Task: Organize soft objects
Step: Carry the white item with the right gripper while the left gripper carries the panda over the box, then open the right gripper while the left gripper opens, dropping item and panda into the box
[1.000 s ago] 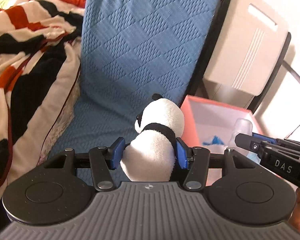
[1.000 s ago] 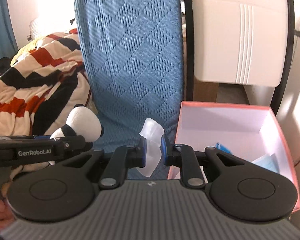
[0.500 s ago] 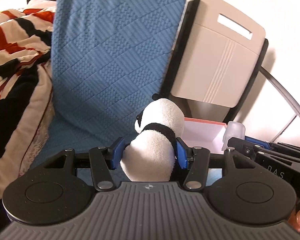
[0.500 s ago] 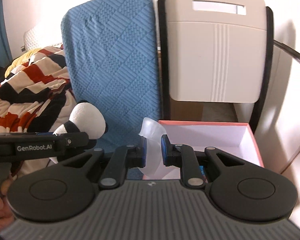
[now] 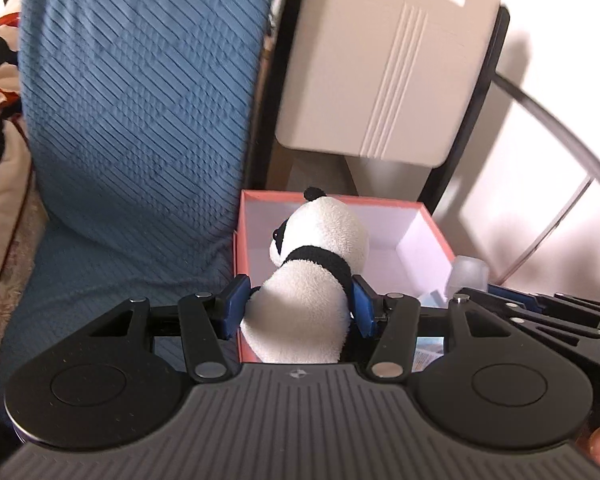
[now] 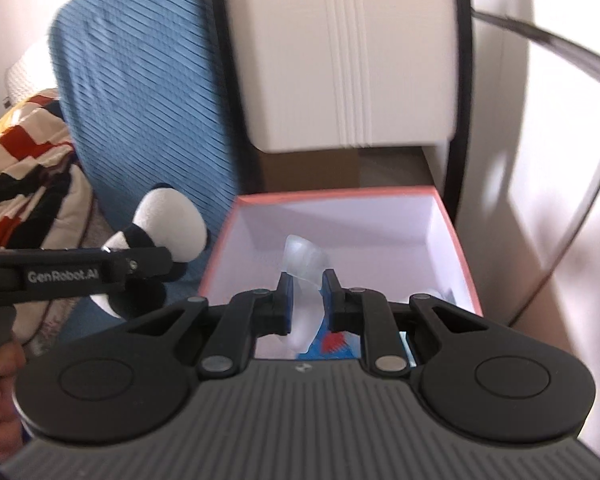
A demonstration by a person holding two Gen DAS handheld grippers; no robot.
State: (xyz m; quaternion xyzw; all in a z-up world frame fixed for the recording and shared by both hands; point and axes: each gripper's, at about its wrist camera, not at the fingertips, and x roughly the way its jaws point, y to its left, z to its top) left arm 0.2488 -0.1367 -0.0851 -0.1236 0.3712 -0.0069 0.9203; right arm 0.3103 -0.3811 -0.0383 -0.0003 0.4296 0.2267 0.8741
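Observation:
A plush panda [image 5: 308,280] sits squeezed between the blue pads of my left gripper [image 5: 298,306], head up, held over the near left corner of an open pink box [image 5: 416,205] with a white inside. My right gripper [image 6: 306,300] is shut on a soft translucent white piece [image 6: 304,280] and hangs over the same pink box [image 6: 340,193]. From the right wrist view the panda [image 6: 168,224] shows at the left, just outside the box's left wall. Blue packets [image 6: 328,340] lie on the box floor.
A blue quilted cushion [image 5: 140,92] stands left of the box, and a beige panel in a black frame [image 5: 384,64] stands behind it. A striped red, black and cream blanket [image 6: 24,168] lies far left. A white wall is on the right. A person's fingers [image 6: 0,364] hold the left gripper's handle.
Both grippers have swung right with their loads, from in front of the blue cushion to over the pink box. Neither grip has changed.

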